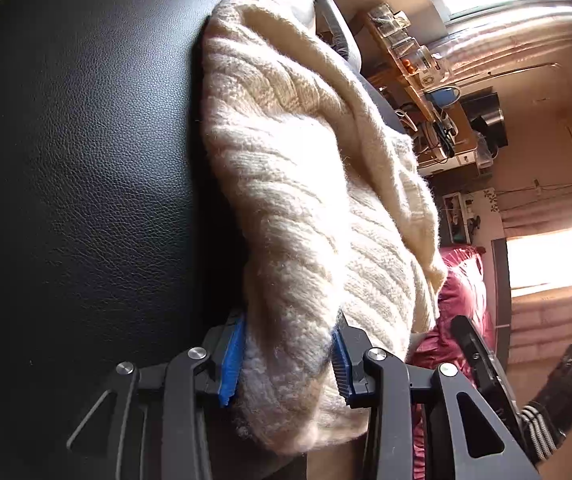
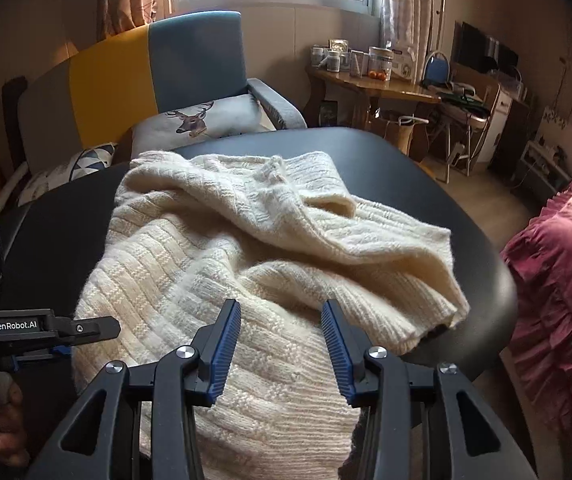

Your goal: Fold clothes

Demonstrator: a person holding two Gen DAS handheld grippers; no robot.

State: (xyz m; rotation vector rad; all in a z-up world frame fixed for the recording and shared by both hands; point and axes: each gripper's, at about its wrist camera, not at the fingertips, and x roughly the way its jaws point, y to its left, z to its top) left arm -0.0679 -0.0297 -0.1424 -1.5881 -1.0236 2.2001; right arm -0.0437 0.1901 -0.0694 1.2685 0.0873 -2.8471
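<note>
A cream knitted sweater [image 2: 245, 240] lies crumpled on a black padded table [image 2: 426, 176], its near hem hanging over the front edge. My right gripper [image 2: 281, 350] hovers open just above that near hem, with the knit showing under its spread blue pads [image 2: 223, 354]. At the sweater's left edge sits my left gripper [image 2: 97, 328], held by a hand [image 2: 3, 420]. In the left wrist view a thick fold of the sweater [image 1: 306, 208] fills the gap of the left gripper [image 1: 286, 360]. The fold touches both pads [image 1: 231, 360], and the jaws stand wide apart.
Behind the table stands a grey and yellow sofa [image 2: 125, 76] with a deer-print cushion [image 2: 205, 118]. A cluttered wooden desk [image 2: 378, 84] is at the back right. A crimson ruffled bedspread [image 2: 558, 280] lies close to the table's right side.
</note>
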